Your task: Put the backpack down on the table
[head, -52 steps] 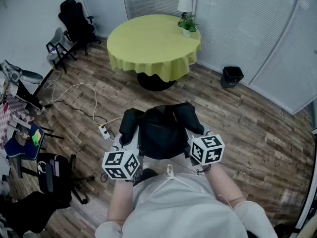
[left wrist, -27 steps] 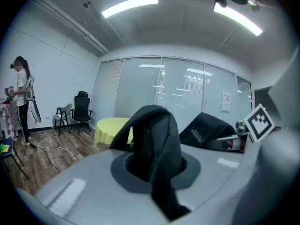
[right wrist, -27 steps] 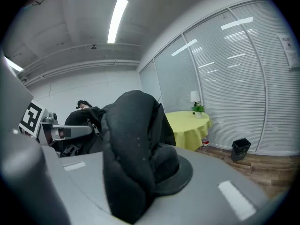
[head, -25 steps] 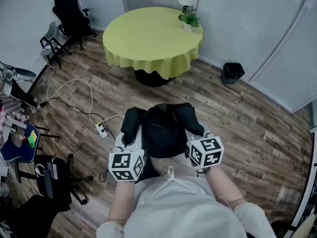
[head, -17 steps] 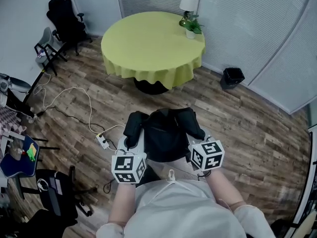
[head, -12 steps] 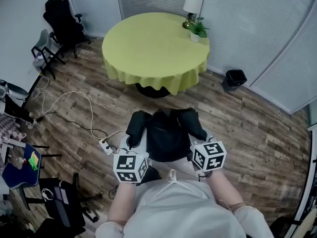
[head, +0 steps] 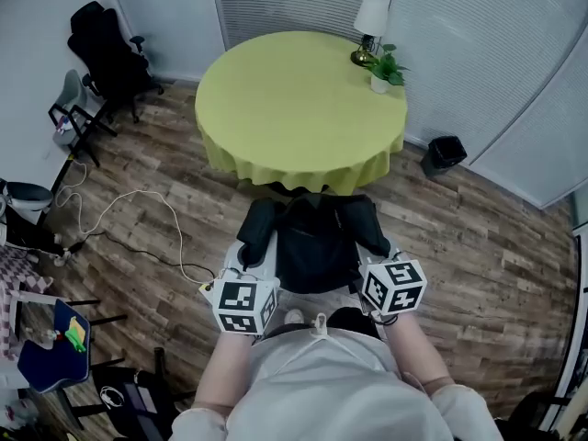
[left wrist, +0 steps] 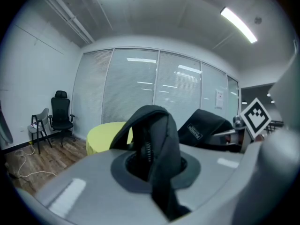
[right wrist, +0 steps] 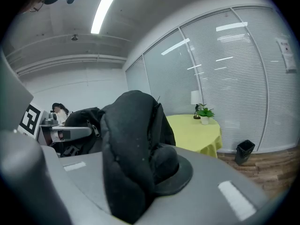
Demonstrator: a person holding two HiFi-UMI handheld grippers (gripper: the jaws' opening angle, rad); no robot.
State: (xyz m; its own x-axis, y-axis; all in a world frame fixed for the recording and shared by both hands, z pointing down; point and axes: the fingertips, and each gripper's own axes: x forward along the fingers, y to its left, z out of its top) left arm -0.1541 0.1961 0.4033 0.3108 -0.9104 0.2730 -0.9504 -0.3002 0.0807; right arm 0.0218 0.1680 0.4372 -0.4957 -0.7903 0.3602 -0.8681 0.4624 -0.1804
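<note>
A black backpack [head: 312, 237] hangs in front of me, carried between both grippers just short of the round table with the yellow-green cloth [head: 294, 99]. My left gripper [head: 250, 263] is shut on the backpack's left shoulder strap [left wrist: 154, 144], which loops up out of the jaws. My right gripper [head: 372, 260] is shut on the right strap [right wrist: 131, 144], a thick padded fold between its jaws. The backpack's near edge overlaps the table's front rim in the head view. The table [right wrist: 197, 130] shows ahead in the right gripper view, and partly behind the strap as the table [left wrist: 105, 135] in the left one.
A lamp [head: 371, 26] and a small potted plant [head: 384, 70] stand at the table's far right edge. A black bin [head: 445, 154] sits on the wood floor to the right. Black office chairs [head: 96, 49] and a white cable [head: 119, 219] lie to the left.
The table has come much nearer in the head view, from well ahead to right at the backpack. Both grippers keep their hold on the straps.
</note>
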